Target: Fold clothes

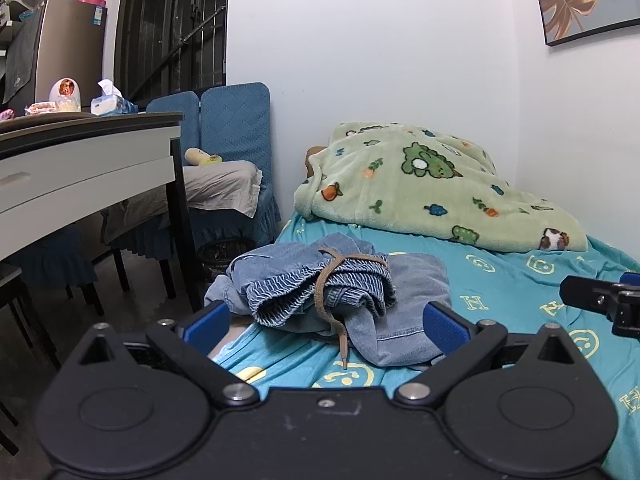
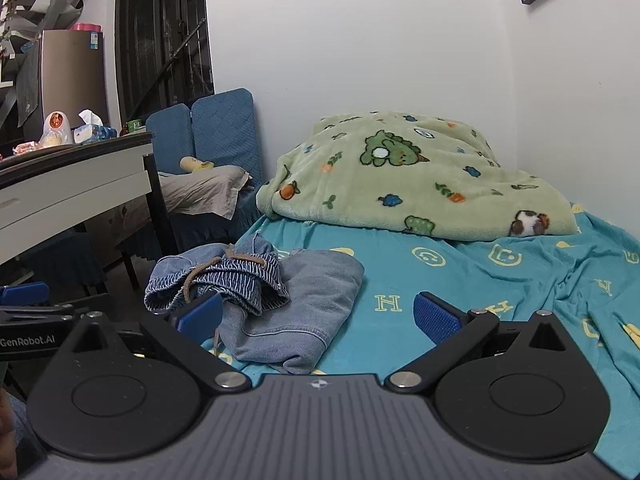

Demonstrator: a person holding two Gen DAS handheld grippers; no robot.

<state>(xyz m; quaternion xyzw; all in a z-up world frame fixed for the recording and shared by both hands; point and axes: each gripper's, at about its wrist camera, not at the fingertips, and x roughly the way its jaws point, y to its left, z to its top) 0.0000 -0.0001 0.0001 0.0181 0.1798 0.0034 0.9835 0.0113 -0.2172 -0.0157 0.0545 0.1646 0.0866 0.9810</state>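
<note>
Covering the bed, a teal sheet [image 1: 500, 292] holds crumpled jeans [image 1: 320, 288] — both hand-held grippers gape empty.

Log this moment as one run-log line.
stage: pre-grasp | left gripper: open, empty | right gripper: open, empty | denim shorts: crumpled on teal bedsheet, unfolded

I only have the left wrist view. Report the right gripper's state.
Observer: Right gripper is wide open, with nothing gripped.
Operator: Give its position relative to the jeans.
Observer: Its left finger overlaps the near edge of the jeans in its own view. I can't tell if they touch.
Operator: Say what lies past its right finger.
Observer: Past the right finger there is only bare sheet, no clothing.
</note>
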